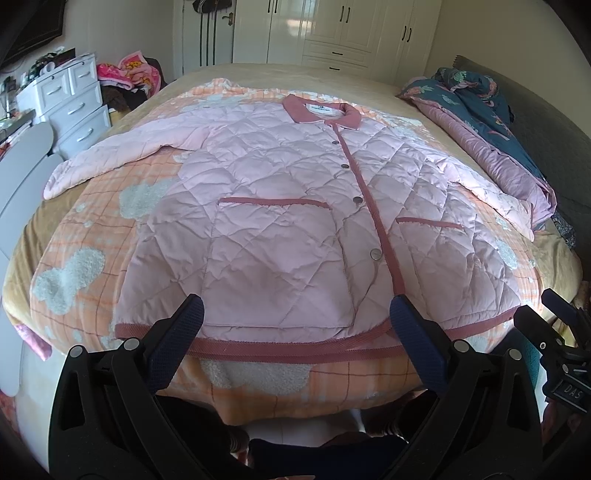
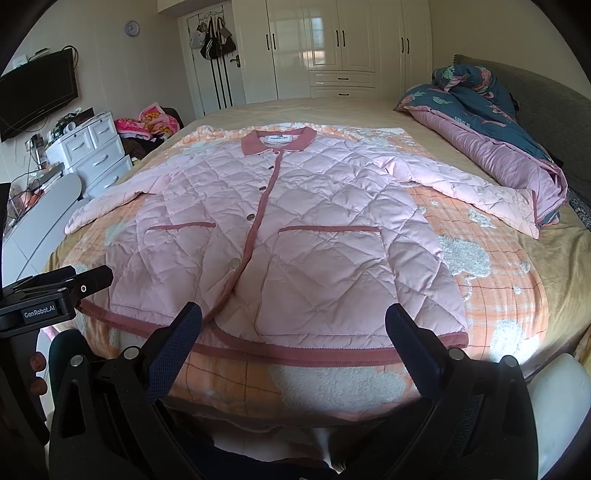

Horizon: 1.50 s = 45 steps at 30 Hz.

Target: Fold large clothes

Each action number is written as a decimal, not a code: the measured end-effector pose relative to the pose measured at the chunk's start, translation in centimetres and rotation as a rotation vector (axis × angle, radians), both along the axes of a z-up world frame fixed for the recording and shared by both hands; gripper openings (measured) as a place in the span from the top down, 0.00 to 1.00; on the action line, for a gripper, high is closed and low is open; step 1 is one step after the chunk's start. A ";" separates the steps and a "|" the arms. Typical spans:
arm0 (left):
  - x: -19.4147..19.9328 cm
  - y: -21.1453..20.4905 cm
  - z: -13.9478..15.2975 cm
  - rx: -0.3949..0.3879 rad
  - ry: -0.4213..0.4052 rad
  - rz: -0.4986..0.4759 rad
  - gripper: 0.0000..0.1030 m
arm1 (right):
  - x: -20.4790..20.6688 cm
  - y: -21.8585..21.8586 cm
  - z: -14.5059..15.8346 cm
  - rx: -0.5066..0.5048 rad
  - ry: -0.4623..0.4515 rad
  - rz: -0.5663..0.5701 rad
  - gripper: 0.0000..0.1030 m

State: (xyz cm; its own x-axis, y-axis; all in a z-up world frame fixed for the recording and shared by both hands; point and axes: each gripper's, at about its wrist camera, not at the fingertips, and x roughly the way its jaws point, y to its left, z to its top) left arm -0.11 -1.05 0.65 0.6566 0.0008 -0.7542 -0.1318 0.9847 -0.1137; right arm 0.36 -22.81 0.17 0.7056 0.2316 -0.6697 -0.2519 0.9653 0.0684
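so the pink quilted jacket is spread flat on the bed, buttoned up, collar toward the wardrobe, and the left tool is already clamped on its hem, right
Not quite. The left tool is open and holds nothing; in the left wrist view its fingers hang apart near the hem without gripping it. The rest stands: the pink quilted jacket lies spread flat on the bed, buttoned up, collar toward the wardrobe.

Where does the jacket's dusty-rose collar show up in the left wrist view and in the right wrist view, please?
Left wrist view: the collar sits upper centre, slightly right of the middle, at the jacket's far end.
Right wrist view: the collar sits upper centre, slightly left of the middle.
Shared landmark: the white wardrobe stands behind the bed in both views.
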 end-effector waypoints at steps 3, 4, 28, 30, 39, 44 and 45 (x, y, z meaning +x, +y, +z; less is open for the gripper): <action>0.0 0.0 0.0 0.002 0.000 0.000 0.08 | 0.0 0.0 0.0 0.000 0.000 -0.001 0.04; 0.0 -0.1 0.0 0.002 -0.001 -0.001 0.08 | 0.0 0.0 0.0 0.001 0.001 0.000 0.04; 0.0 -0.4 0.1 0.009 -0.003 -0.007 0.08 | 0.4 0.0 0.2 0.007 0.003 0.006 0.04; 0.1 -0.4 0.2 0.009 -0.002 -0.009 0.08 | 0.5 0.0 0.1 0.007 0.003 0.005 0.04; 0.4 -0.5 0.2 0.004 0.002 -0.012 0.08 | 0.9 0.2 -0.1 0.000 0.013 0.008 0.04; 1.4 -0.2 0.0 -0.004 0.013 -0.009 0.08 | 1.6 0.4 -0.2 -0.004 0.022 0.011 0.04; 1.6 -0.2 0.0 -0.006 0.013 -0.009 0.08 | 1.9 0.5 -0.1 -0.006 0.023 0.012 0.04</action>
State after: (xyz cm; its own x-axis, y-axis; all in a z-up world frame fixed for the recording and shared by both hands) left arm 1.52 -1.21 0.69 0.6463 -0.0095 -0.7630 -0.1250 0.9851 -0.1181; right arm 2.23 -22.26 0.03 0.6870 0.2362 -0.6872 -0.2622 0.9626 0.0687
